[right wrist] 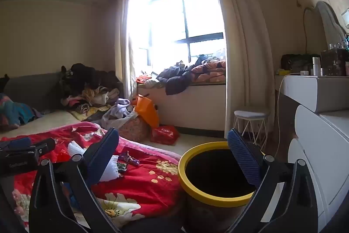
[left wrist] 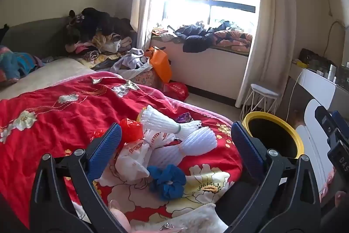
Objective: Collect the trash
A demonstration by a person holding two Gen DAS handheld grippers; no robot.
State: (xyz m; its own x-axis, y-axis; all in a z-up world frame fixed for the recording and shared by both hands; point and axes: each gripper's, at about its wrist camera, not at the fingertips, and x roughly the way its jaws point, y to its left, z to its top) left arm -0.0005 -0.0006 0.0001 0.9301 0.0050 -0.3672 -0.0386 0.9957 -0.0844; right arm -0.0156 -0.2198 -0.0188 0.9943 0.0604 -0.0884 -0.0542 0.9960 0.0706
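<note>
Trash lies on the red floral bedspread (left wrist: 54, 115): white foam fruit nets (left wrist: 174, 130), a white printed plastic bag (left wrist: 135, 156), a red plastic scrap (left wrist: 130, 129), a purple wrapper (left wrist: 184, 117) and a blue scrunchie (left wrist: 168, 180). My left gripper (left wrist: 174, 139) is open and empty, held just above this pile. A bin with a yellow rim (right wrist: 196, 191) stands beside the bed; it also shows in the left wrist view (left wrist: 294, 137). My right gripper (right wrist: 174, 150) is open and empty, over the bin's near side. The foam nets (right wrist: 109, 169) and purple wrapper (right wrist: 128, 158) show left of it.
Clothes are piled at the bed's far end (left wrist: 98, 36) and on the window seat (left wrist: 207, 34). An orange bag (left wrist: 160, 62) and a red bag (left wrist: 176, 90) sit on the floor. A white stool (right wrist: 250, 121) and a white dresser (right wrist: 316, 102) stand at the right.
</note>
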